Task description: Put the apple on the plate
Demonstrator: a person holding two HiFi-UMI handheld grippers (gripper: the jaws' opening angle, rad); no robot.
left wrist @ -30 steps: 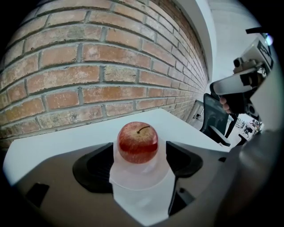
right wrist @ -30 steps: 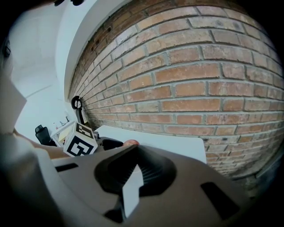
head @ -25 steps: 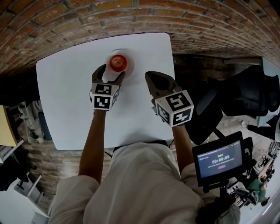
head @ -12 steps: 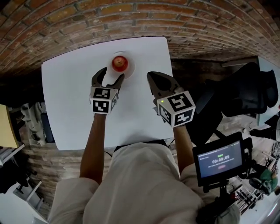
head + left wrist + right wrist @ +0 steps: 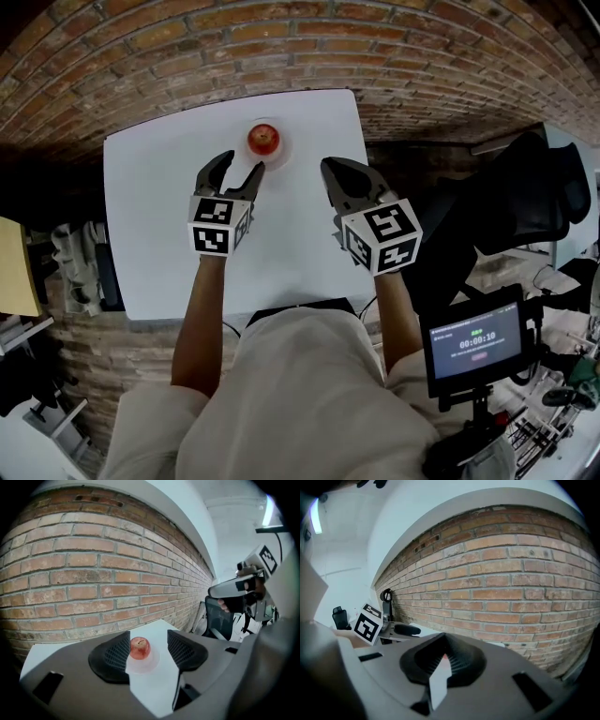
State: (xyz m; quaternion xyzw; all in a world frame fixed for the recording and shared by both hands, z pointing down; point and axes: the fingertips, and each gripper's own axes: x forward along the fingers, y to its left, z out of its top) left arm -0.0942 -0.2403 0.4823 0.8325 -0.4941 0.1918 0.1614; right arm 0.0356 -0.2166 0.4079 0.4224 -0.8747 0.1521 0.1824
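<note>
**Inspector:** Left claw (image 5: 241, 164), any change in position?

**Assistant:** Yes. It was at the rim of the plate (image 5: 279, 151), jaws either side of the apple (image 5: 263, 139). It has since drawn back and stands apart from both.

**Inspector:** Jaws?

**Assistant:** They have just been closing, with nothing between them.

**Inspector:** Anything further?

**Assistant:** The timer on the screen (image 5: 473, 342) has advanced one second.

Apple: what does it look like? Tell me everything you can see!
The apple is small, round and red with yellowish patches, and a short dark stem sits in its top dimple. Its skin looks smooth. It is whole and stands upright on a little round white plate near the far edge of the white table, close to the brick wall. Only the plate touches it.
</note>
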